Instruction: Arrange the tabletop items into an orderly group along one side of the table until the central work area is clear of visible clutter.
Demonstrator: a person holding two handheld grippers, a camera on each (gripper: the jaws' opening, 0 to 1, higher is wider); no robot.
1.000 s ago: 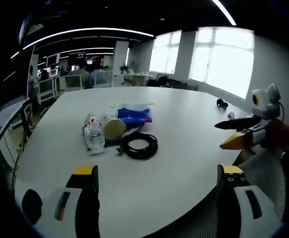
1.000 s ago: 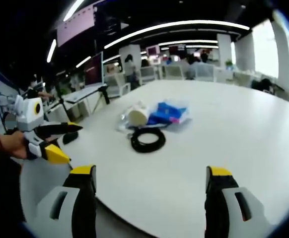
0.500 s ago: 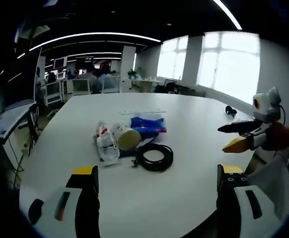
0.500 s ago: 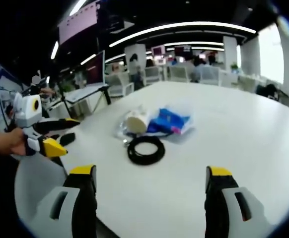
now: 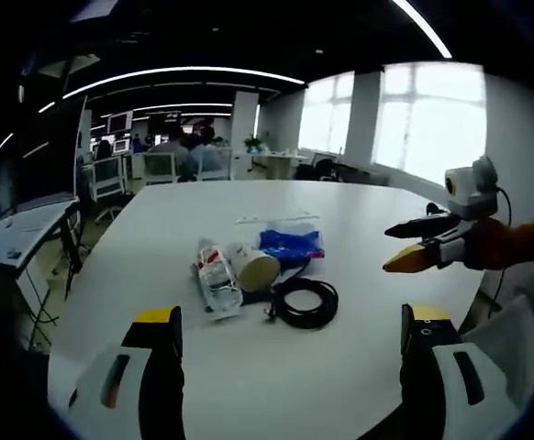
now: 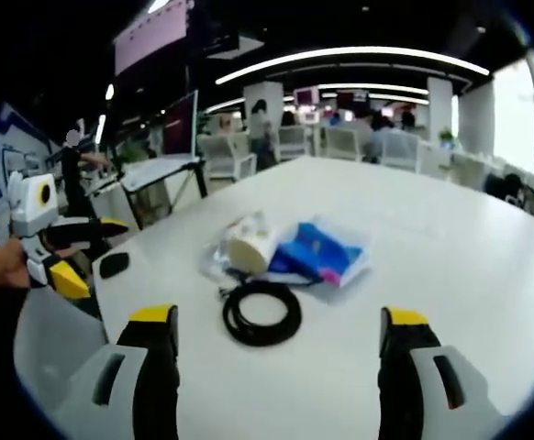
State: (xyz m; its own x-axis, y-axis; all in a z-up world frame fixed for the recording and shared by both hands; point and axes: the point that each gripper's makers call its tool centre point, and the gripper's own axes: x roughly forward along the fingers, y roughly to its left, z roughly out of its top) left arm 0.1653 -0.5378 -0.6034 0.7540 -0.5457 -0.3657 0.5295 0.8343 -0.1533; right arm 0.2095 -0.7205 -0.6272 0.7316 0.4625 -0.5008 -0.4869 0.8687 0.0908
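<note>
Both your grippers hover apart above the white table, holding nothing.

Your left gripper (image 5: 290,344) and right gripper (image 6: 276,344) have their jaws spread wide. On the white table (image 5: 368,229), the clutter sits together mid-table: a crumpled clear bottle (image 5: 216,278) at the left, a paper cup (image 5: 254,268) lying on its side touching it, a blue packet (image 5: 291,245) just beyond, and a coiled black cable (image 5: 306,302) nearest you. A small black object (image 6: 114,264) lies near the table's edge.

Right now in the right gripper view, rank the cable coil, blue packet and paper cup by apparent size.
1. Blue packet and cable coil: look alike, so unranked.
2. Paper cup, smallest.
</note>
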